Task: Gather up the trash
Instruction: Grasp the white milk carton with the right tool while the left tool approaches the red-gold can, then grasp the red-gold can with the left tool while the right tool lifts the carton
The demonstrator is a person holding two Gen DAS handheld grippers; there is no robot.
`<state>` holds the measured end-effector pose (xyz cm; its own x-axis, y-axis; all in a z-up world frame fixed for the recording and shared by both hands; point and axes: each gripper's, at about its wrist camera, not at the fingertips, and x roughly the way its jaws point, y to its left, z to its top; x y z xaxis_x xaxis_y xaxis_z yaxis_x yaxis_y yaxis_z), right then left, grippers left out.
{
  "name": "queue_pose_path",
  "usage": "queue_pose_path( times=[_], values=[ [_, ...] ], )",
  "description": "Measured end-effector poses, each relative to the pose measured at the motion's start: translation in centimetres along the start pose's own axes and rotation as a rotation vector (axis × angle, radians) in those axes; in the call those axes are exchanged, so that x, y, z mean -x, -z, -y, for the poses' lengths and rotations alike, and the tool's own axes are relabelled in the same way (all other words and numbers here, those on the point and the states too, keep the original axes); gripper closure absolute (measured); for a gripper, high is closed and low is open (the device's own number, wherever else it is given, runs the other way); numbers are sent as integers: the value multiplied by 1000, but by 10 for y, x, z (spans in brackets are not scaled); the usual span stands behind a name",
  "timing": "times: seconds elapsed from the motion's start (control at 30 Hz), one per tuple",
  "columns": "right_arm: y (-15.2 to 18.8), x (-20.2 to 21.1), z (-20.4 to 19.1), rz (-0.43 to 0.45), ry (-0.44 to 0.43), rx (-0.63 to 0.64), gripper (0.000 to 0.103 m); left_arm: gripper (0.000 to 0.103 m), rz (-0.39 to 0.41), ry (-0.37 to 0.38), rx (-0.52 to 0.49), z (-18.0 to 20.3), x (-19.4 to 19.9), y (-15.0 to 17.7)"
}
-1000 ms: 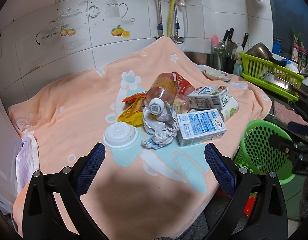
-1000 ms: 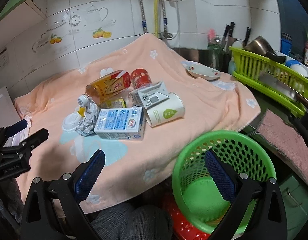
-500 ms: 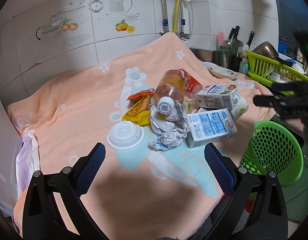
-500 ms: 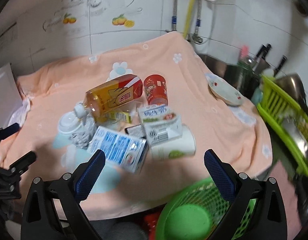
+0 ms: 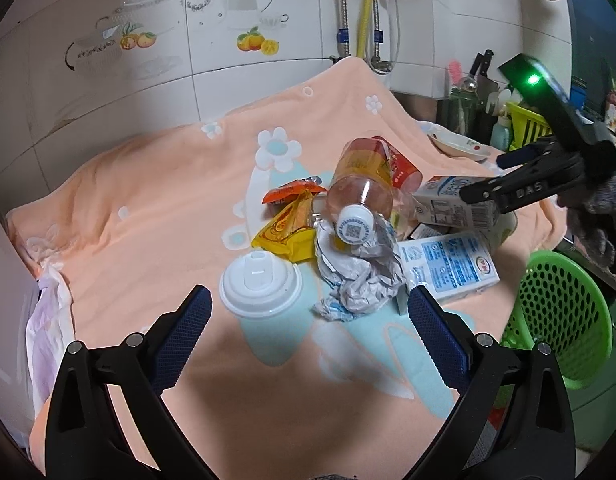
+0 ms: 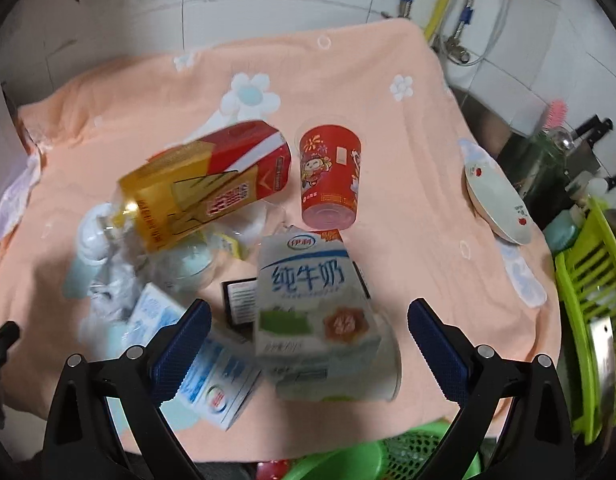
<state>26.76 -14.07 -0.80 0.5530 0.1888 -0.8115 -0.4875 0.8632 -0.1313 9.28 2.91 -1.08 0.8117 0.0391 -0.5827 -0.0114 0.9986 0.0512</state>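
Left wrist view: the left gripper [image 5: 308, 314] hovers wide and empty, a lidded cup [image 5: 261, 289] and crumpled paper [image 5: 358, 276] just ahead.

Right wrist view: the right gripper [image 6: 308, 322] gapes wide over a milk carton [image 6: 314, 304]; the reach looks under way, the next move being to lower and close, with the basket [image 6: 392, 454] below.

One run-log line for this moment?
left gripper: open, empty | right gripper: open, over milk carton | green basket: nothing visible inside
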Motion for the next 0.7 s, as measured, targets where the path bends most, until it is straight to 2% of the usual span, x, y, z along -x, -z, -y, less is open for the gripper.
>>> queue_pose_path(
  times=[0.13, 0.33, 0.43, 0.5, 0.57, 0.7],
  values=[
    [-11, -21, 0, -59, -13, 46, 7, 6, -5, 2, 8, -4, -5, -6],
    [-17, -50, 0, -125, 20, 91, 8, 6, -12, 10, 6, -6, -13, -15],
    [-18, -58, 3, -144, 6, 80, 18, 6, -16, 22, -6, -4, -18, -23],
    [-18, -63, 4, -165, -11, 61, 32, 6, -12, 26, -15, -4, -21, -29],
    [-17, -65, 7, -175, -29, 45, 37, 6, -11, 34, -20, -3, -25, -38],
    [-15, -58, 8, -148, -20, 37, 37, 6, -26, 63, -22, -2, -38, -59]
  ],
)
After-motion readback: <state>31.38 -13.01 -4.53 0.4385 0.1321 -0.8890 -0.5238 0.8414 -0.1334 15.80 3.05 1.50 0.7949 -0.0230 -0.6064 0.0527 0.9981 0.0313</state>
